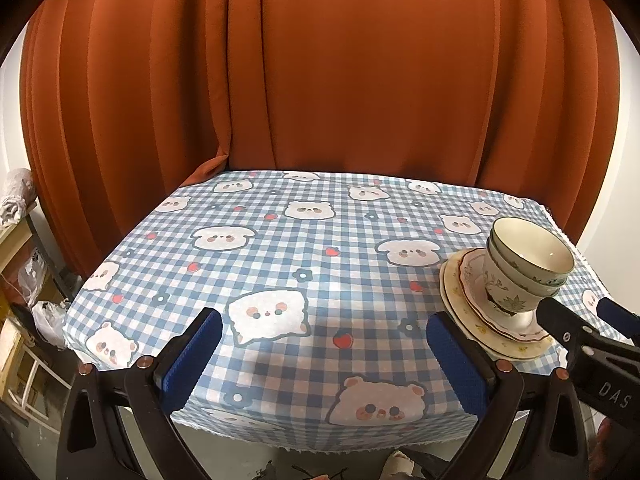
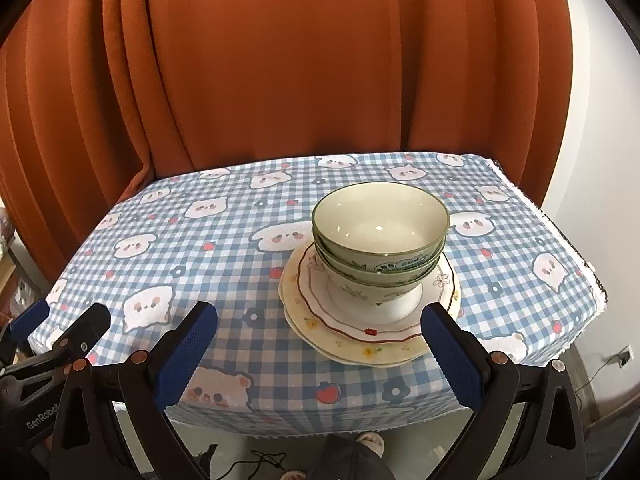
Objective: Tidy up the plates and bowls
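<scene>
Three nested bowls (image 2: 380, 240) with green rims stand on a stack of plates (image 2: 372, 320) on the right part of the table. The top plate is white with a red wavy rim; a cream floral plate lies under it. The stack also shows in the left wrist view, bowls (image 1: 524, 268) on plates (image 1: 480, 312) at the right. My right gripper (image 2: 320, 324) is open and empty, just in front of the stack near the table's front edge. My left gripper (image 1: 324, 332) is open and empty over the front middle of the table, left of the stack.
The table wears a blue checked cloth (image 1: 280, 240) with bear prints. An orange curtain (image 1: 320, 80) hangs right behind it. Shelves with clutter (image 1: 24, 280) stand at the left. Cables and a dark cap (image 2: 352, 460) lie on the floor below the front edge.
</scene>
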Demonstrator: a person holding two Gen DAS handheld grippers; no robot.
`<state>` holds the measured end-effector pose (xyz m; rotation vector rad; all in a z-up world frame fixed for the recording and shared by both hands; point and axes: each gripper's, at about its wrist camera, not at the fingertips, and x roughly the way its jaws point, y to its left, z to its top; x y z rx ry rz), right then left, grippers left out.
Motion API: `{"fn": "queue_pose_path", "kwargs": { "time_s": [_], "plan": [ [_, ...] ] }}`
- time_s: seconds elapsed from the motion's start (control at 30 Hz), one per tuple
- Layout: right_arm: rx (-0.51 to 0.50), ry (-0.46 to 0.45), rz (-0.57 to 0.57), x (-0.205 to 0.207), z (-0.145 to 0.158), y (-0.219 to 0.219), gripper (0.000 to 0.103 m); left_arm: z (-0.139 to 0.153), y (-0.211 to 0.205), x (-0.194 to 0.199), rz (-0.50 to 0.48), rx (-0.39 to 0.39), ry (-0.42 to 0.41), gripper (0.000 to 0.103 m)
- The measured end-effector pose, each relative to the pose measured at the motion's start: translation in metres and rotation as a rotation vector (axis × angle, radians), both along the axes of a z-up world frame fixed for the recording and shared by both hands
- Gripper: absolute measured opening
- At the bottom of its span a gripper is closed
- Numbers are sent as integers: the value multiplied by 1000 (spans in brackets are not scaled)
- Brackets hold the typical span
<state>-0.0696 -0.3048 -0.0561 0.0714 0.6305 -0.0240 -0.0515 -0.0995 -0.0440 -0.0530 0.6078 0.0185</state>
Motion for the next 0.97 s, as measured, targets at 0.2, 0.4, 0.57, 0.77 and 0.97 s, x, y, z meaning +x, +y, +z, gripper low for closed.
{"fn": "queue_pose_path", "kwargs": {
  "time_s": [0.2,0.4,0.57,0.77,0.97],
  "plan": [
    [-1,3,6,-3,-2,1,103,1,-3,-2,-12,6,-7,103],
    [1,1,5,-3,-1,2,103,1,-2,-2,-12,7,-8,103],
    [1,1,5,-4,-2,2,103,2,-3,-3,-15,6,-11,103],
    [2,-2,-2,-5,-1,2,103,2,-3,0,-24,3,-14,103],
    [2,-5,-9,-5,0,3,103,2,-2,0,-30,-4,-17,103]
  ]
}}
